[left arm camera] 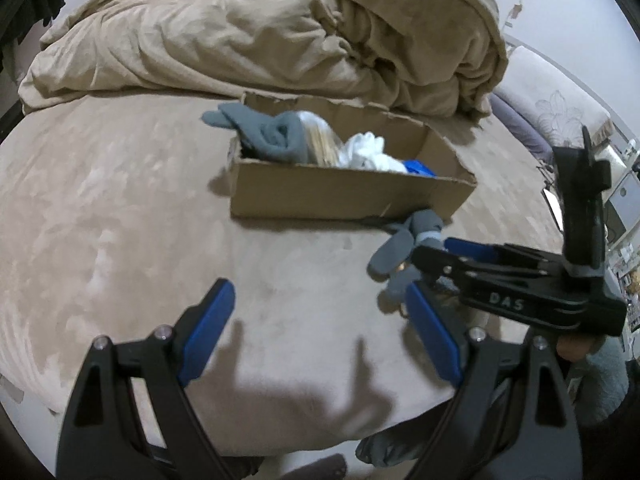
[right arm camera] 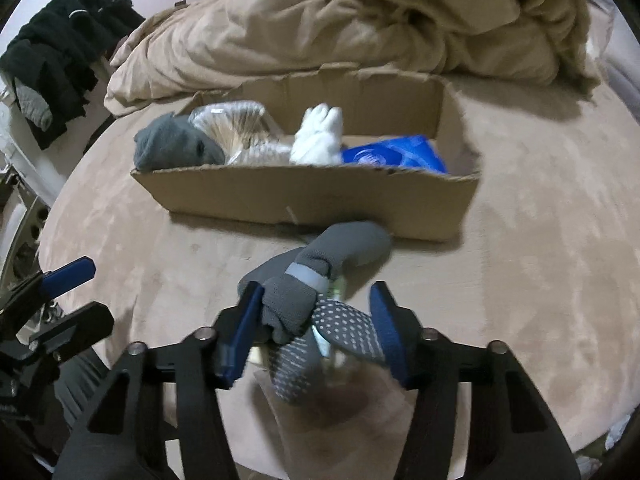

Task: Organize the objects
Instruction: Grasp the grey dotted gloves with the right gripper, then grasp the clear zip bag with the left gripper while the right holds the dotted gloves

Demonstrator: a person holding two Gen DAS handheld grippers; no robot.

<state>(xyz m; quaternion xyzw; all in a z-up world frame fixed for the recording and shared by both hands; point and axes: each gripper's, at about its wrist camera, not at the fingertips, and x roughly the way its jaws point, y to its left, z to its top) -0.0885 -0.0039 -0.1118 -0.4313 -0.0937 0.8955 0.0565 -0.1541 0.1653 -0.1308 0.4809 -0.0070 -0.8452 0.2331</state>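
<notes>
A bundle of grey knit gloves with pale grip dots [right arm camera: 316, 312] sits low in the centre of the right wrist view, between the blue pads of the right tool [right arm camera: 316, 326]. The left pad touches the knit; the right pad seems to meet only a dotted flap, so the tool looks half closed around the bundle, and I cannot tell how firmly it pinches. A clear wrapper or label seems tucked under the gloves, though blur hides it.

Just above, in the middle of the frame, lies the shallow brown cardboard box [right arm camera: 304, 200] on the tan velvety bed cover [right arm camera: 540, 260]. It already holds a rolled grey sock [right arm camera: 172, 148], a clear packet of pale sticks [right arm camera: 240, 128], a white crumpled glove [right arm camera: 318, 140] and a blue plastic pack [right arm camera: 396, 154]. Free room shows at the right end of the box, beyond the blue pack.

The left tool [left arm camera: 320, 328], at the bottom of its own view, is spread wide and holds nothing, over bare cover.

The step seems to be carrying the gloves into the box. To do it well, close fully on the thick knit part, not the loose flap, lift high enough to clear the ragged front wall, and release over the right end. The box is light; a trailing finger could drag it, so the left tool might steady a wall.
</notes>
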